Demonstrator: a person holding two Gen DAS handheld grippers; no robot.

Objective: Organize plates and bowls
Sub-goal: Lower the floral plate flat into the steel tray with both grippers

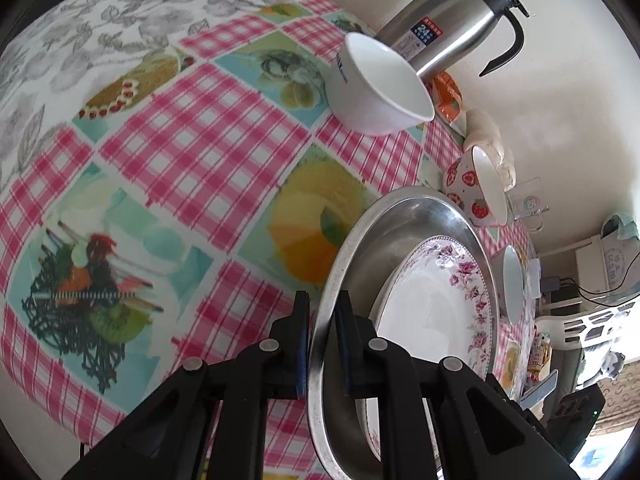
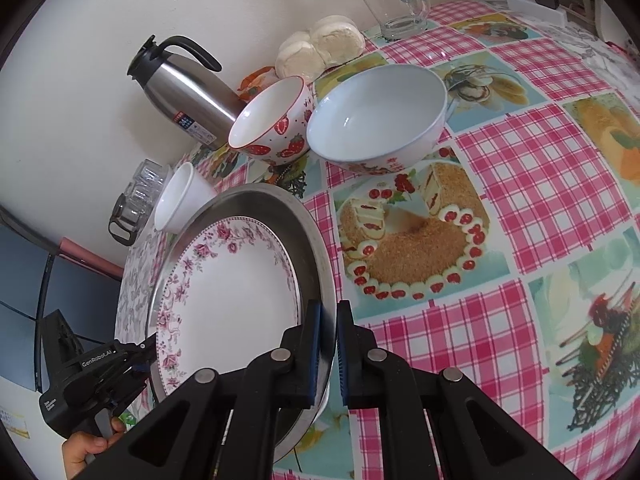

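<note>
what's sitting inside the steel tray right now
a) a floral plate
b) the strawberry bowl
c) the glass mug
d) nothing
a: the floral plate lies inside the steel tray, while the strawberry bowl and glass mug stand apart on the table; each gripper, left and right, straddles the tray's rim.

The left gripper (image 1: 323, 344) has its two fingers closed on the near rim of the steel tray (image 1: 404, 216), one finger inside, one outside. The right gripper (image 2: 329, 348) pinches the tray's opposite rim likewise. A hand (image 2: 90, 450) holds the left gripper's handle.
</note>
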